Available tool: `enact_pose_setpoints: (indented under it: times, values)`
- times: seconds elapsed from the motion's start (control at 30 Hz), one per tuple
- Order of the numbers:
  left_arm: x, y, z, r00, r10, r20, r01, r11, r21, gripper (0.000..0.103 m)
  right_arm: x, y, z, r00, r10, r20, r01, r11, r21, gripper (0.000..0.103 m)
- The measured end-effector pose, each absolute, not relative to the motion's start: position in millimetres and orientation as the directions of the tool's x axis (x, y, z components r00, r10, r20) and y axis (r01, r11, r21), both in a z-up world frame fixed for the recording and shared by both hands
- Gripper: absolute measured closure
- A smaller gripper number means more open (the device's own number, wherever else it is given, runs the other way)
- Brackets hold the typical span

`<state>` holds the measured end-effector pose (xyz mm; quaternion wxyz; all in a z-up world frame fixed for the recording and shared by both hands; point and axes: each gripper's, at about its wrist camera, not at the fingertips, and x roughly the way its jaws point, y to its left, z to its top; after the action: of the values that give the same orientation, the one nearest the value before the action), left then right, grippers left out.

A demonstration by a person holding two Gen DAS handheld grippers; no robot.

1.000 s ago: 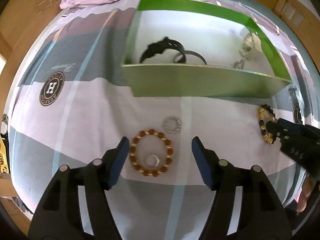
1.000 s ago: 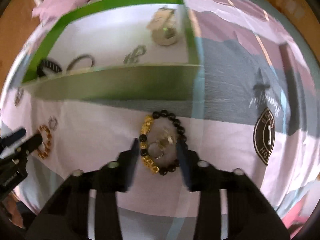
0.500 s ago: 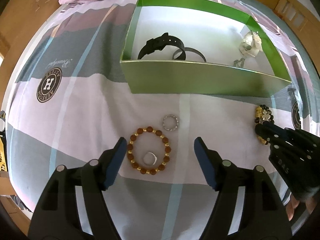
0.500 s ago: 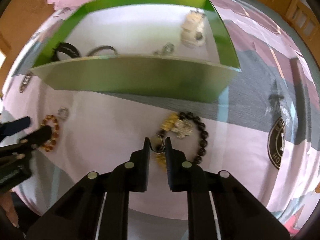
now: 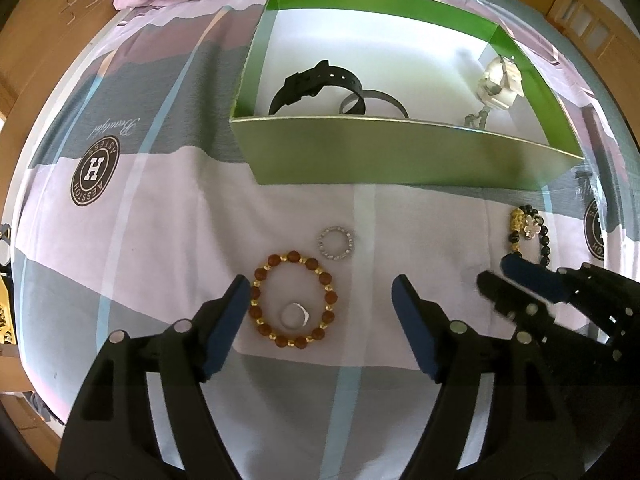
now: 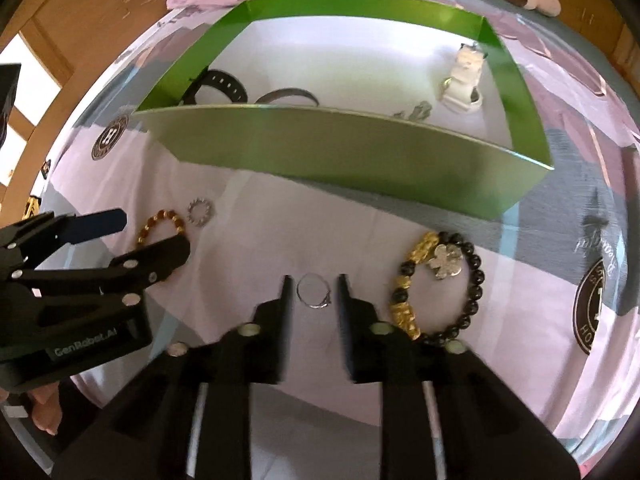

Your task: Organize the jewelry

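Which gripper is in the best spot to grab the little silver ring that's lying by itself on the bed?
Probably the right gripper. The thin silver ring lies directly between its open fingers, ready to pinch. The left gripper sits open around the brown bead bracelet instead.

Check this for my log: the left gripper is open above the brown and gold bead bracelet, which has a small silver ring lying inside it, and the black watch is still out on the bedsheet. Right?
One error. The black watch lies inside the green cardboard box, as the left wrist view shows. The rest stands: the left gripper is open above the brown and gold bead bracelet, small silver ring inside it.
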<state>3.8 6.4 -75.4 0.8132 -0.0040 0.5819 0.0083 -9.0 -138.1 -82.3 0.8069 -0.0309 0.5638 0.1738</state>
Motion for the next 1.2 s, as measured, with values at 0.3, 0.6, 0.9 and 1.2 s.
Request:
enact_pose_setpoints:
  times: [0.3,0.6,0.9,1.2]
  values:
    - [4.3,10.3,-77.3,0.314,0.016,-0.949,-0.024,1.0,0.009,0.028,14.5,-198.5,-107.2,0.252,-0.004,-0.968,-0.012,1.0,-0.008,0.065]
    - [2.6,6.5,-79.6,0.311,0.017,-0.95,-0.008,1.0,0.015,0.026,4.0,-163.6,-104.7,0.281,0.033,-0.959,-0.159,0.987,-0.013,0.092]
    - [2.8,6.4,-79.1,0.311,0.02,-0.95,-0.019,1.0,0.015,0.026,-3.1,-163.2,-64.0,0.381,0.177,-0.907,-0.192,0.975,0.11,0.093]
    - [7.4,19.5,-71.7,0.305,-0.035,-0.952,-0.019,0.999,-0.043,0.022,-2.9,-176.0,-38.7,0.434,0.258,-0.863,-0.19,0.963,0.192,0.094]
